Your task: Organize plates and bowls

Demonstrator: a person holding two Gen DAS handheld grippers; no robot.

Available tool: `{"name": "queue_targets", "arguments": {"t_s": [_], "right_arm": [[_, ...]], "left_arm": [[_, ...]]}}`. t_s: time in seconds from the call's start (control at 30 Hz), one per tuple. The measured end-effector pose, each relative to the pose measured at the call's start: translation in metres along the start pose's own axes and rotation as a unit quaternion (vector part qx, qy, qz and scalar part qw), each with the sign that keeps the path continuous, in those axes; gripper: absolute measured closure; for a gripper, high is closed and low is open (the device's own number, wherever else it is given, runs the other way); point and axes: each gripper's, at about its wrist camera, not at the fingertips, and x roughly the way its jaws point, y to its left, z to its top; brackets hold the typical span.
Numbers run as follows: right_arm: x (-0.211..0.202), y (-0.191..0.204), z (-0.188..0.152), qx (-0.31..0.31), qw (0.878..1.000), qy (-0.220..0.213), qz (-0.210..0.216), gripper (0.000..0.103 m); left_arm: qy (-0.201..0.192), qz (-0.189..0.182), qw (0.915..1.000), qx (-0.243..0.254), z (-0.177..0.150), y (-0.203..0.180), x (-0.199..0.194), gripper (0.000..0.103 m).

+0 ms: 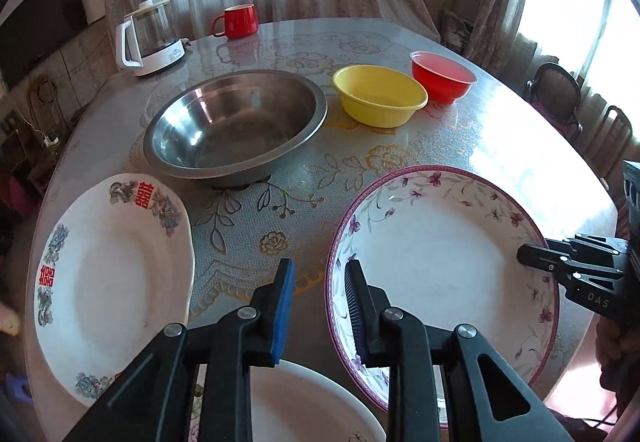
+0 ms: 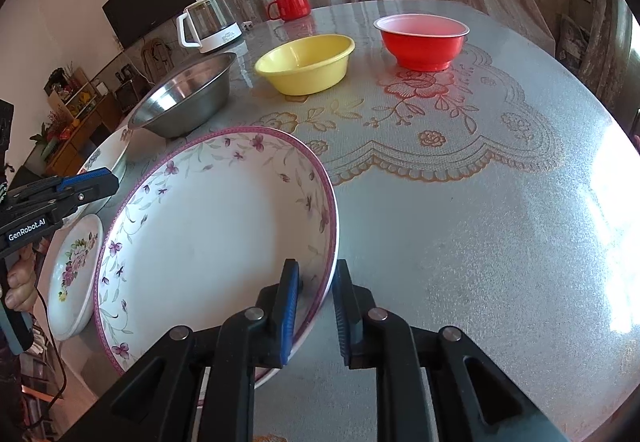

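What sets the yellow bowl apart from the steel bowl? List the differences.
Colour and finish: the yellow bowl is matte, opaque yellow; the steel bowl is shiny grey metal that mirrors the light.
Size: the steel bowl is clearly wider than the yellow bowl.
Rim: the steel bowl has a broad flat rim; the yellow bowl's lip is narrow.
Both stand upright and empty on the table, side by side, touched by neither gripper.

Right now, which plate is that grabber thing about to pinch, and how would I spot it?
Start at the big steel bowl on the table. Nearest it on the window side is the plate, its rim between the right tool's open fingers. Only this one has a purple rim and purple flowers; its neighbour shows red characters.
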Motion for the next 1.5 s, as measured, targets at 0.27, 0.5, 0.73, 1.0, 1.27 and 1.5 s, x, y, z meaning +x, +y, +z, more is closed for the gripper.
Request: {"name": "queue_targets", "arguments": {"t_s": [0.27,0.5,0.73,1.0,1.27,1.5], "right_arm": [[0.001,-0.001,0.001,0.001,1.000,0.000,0.009,0.086],[-0.001,-0.012,0.000,0.019,1.000,-0.006,0.017,0.090],[-0.002,-0.019,0.006,0.021,1.000,-0.006,-0.011,0.091],[-0.002,-0.009,0.006,-0.014,0.999,-0.002,-0.043,0.087],[-0.004,-0.007,0.004,-0.020,0.998,-0.007,-0.053,0.085],[-0.003,-0.004,0.005,-0.011,0.998,-0.003,-0.059,0.083]], "left_arm": [[0.023,-0.005,0.9988,0.043,-0.007,-0.019,0.017,0.075],[0.020,-0.026,0.9988,0.035,-0.016,-0.025,0.007,0.075],[0.007,-0.031,0.9994,0.011,-0.028,-0.032,-0.002,0.075],[-0.006,-0.022,0.9997,-0.013,-0.035,-0.035,-0.008,0.075],[-0.040,0.007,0.9990,-0.018,-0.043,-0.046,-0.023,0.076],[-0.067,0.030,0.9971,-0.021,-0.043,-0.052,-0.037,0.074]]}}
